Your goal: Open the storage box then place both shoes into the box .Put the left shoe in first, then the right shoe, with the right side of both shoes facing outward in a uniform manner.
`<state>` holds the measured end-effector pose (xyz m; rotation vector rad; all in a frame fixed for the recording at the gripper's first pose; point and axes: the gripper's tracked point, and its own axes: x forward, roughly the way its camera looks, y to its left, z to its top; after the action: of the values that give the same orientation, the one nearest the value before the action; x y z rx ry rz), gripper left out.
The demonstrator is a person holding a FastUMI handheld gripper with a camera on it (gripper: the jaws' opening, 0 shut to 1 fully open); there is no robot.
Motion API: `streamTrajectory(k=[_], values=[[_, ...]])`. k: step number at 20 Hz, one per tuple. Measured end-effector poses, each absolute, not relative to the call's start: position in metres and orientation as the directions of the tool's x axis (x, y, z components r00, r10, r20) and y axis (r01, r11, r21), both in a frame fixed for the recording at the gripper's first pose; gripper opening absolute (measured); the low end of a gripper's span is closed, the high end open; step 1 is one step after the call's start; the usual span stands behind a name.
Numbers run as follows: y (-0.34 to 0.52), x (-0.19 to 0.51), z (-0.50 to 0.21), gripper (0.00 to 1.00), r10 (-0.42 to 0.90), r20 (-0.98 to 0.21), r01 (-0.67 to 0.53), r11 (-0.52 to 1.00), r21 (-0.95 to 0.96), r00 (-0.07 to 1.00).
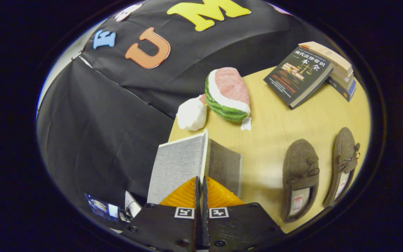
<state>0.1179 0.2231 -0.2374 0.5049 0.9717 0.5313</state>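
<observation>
Pinching storage box lid (182, 164) edge, hand-held gripper (201, 187) nearly closed; shoes (300, 175) beside

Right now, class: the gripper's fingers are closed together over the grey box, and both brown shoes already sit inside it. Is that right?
Not quite. The gripper does have its fingers closed together over the grey box, but the gripper view shows both brown shoes lying side by side on the table, beside the box, not inside it.
</observation>
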Motion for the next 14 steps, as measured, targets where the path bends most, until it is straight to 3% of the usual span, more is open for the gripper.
streamTrajectory(k=[14], values=[[0.296, 0.103, -0.103, 0.0, 0.738, -0.521, -0.278, 0.657, 0.701, 0.429]])
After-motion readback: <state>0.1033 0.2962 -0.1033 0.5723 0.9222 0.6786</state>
